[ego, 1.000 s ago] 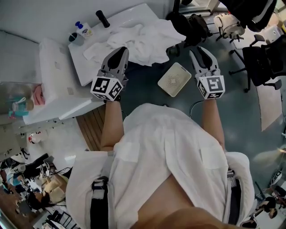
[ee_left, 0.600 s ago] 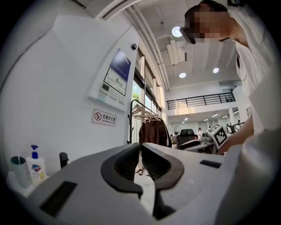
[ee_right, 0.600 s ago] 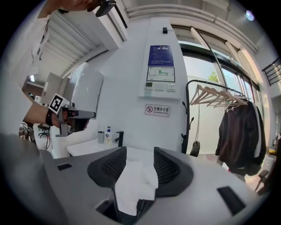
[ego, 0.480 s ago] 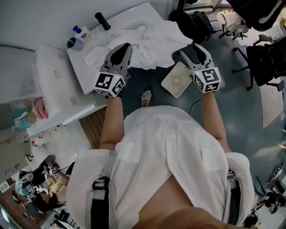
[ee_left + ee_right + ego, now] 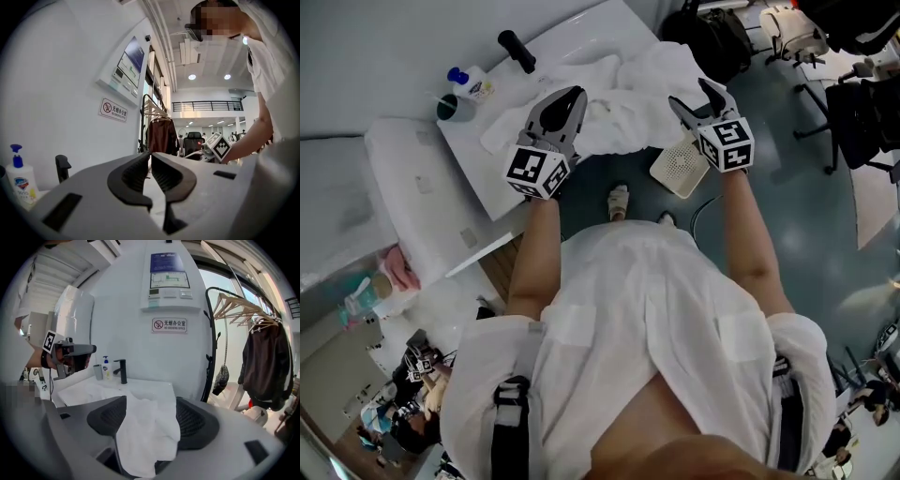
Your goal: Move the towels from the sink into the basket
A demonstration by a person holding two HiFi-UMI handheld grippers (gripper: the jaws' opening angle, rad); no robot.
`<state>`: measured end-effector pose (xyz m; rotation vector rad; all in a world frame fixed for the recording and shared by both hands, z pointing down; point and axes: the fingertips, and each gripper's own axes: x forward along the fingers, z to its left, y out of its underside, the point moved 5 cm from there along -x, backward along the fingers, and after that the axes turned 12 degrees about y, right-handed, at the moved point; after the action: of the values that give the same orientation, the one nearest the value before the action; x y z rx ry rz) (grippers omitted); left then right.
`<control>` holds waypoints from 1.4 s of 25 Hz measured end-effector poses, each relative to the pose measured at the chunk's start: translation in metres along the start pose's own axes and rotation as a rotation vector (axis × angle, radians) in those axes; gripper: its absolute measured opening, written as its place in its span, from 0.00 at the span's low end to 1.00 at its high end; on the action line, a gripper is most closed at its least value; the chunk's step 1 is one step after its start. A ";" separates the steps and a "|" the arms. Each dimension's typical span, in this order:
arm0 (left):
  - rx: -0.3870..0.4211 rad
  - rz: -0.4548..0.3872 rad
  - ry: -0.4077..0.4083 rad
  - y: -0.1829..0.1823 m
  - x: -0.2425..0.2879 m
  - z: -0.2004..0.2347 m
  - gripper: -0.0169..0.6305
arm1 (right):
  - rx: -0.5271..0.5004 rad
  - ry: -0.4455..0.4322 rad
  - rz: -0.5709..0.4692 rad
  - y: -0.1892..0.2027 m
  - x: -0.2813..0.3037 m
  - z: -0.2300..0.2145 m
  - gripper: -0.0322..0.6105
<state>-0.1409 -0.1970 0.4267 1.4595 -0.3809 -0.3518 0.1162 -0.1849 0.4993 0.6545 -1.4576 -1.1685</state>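
White towels [image 5: 619, 94] lie heaped over the sink counter [image 5: 487, 159], with a fold hanging off its near edge. My right gripper [image 5: 692, 94] is at that edge. Its jaws have just been opening and stand wide, and the hanging towel fold [image 5: 147, 432] sits loosely between them. My left gripper [image 5: 572, 94] hovers over the pile's left part, jaws shut with nothing between them [image 5: 150, 153]. A white perforated basket [image 5: 680, 167] stands on the floor below the right gripper.
A black faucet [image 5: 516, 52], a soap bottle [image 5: 469, 82] and a cup [image 5: 453, 106] stand at the counter's far end. A coat rack with a dark jacket [image 5: 265, 362] is to the right of the sink. Office chairs [image 5: 862, 103] stand further right.
Both grippers have moved forward to the towel pile. The right gripper's jaws have opened wide and now straddle the towel's hanging fold. The left stays shut.
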 end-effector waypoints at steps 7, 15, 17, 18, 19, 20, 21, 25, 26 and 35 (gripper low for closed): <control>-0.022 0.022 0.062 0.021 0.013 0.030 0.07 | 0.048 -0.010 0.187 0.026 0.063 0.008 0.61; -0.037 0.031 0.092 0.033 0.028 0.051 0.07 | 0.092 0.014 0.423 0.059 0.115 0.006 0.66; -0.038 0.035 0.100 0.034 0.031 0.055 0.07 | 0.114 0.018 0.465 0.064 0.124 0.004 0.67; -0.038 0.038 0.103 0.034 0.032 0.056 0.07 | 0.117 0.018 0.484 0.066 0.128 0.004 0.67; -0.037 0.041 0.107 0.035 0.034 0.057 0.07 | 0.113 0.017 0.502 0.067 0.133 0.005 0.67; -0.035 0.044 0.111 0.036 0.036 0.058 0.07 | 0.105 0.016 0.518 0.068 0.137 0.005 0.67; -0.034 0.047 0.115 0.037 0.037 0.059 0.07 | 0.095 0.017 0.535 0.069 0.140 0.006 0.67; -0.043 0.057 0.131 0.040 0.039 0.057 0.07 | 0.044 0.025 0.613 0.074 0.146 0.014 0.67; -0.044 0.057 0.133 0.041 0.041 0.057 0.07 | 0.032 0.028 0.622 0.074 0.147 0.015 0.66; -0.049 0.049 0.141 0.039 0.048 0.057 0.07 | 0.002 0.029 0.608 0.068 0.147 0.028 0.27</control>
<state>-0.1242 -0.2659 0.4715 1.4158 -0.2923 -0.2163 0.0675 -0.2822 0.6228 0.1956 -1.4879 -0.6777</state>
